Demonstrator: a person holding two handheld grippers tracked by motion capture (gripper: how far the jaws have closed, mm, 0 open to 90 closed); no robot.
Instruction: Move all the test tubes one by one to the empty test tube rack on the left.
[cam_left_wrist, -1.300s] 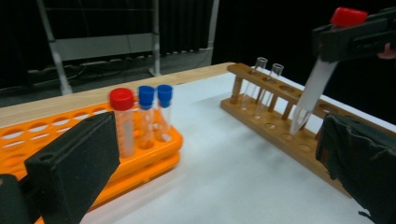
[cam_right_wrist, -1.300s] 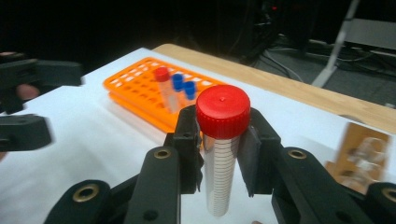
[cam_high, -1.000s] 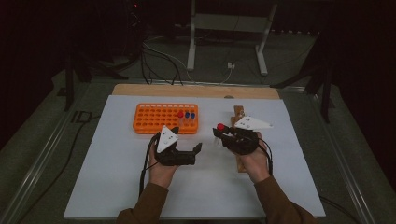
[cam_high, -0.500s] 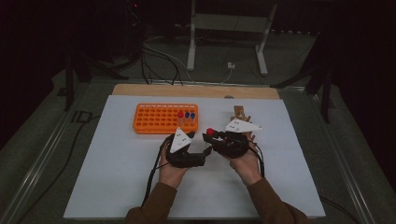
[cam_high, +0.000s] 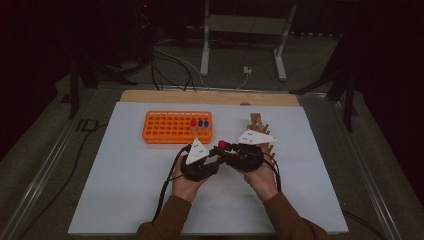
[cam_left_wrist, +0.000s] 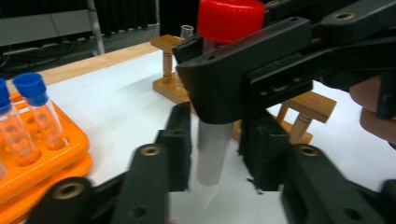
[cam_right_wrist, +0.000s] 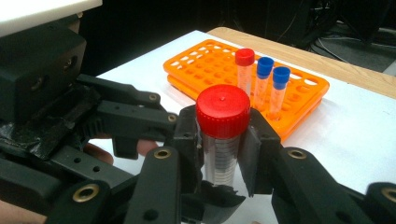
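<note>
Bystanders on the white table

An orange rack (cam_high: 177, 127) holds one red-capped tube (cam_right_wrist: 244, 70) and two blue-capped tubes (cam_right_wrist: 272, 88) side by side; a wooden stand (cam_high: 259, 125) sits to its right, near the table's (cam_high: 125, 190) far edge.

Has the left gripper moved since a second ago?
Yes. The left gripper has shifted right, away from the orange rack, meeting the right gripper holding the red-capped tube.
</note>
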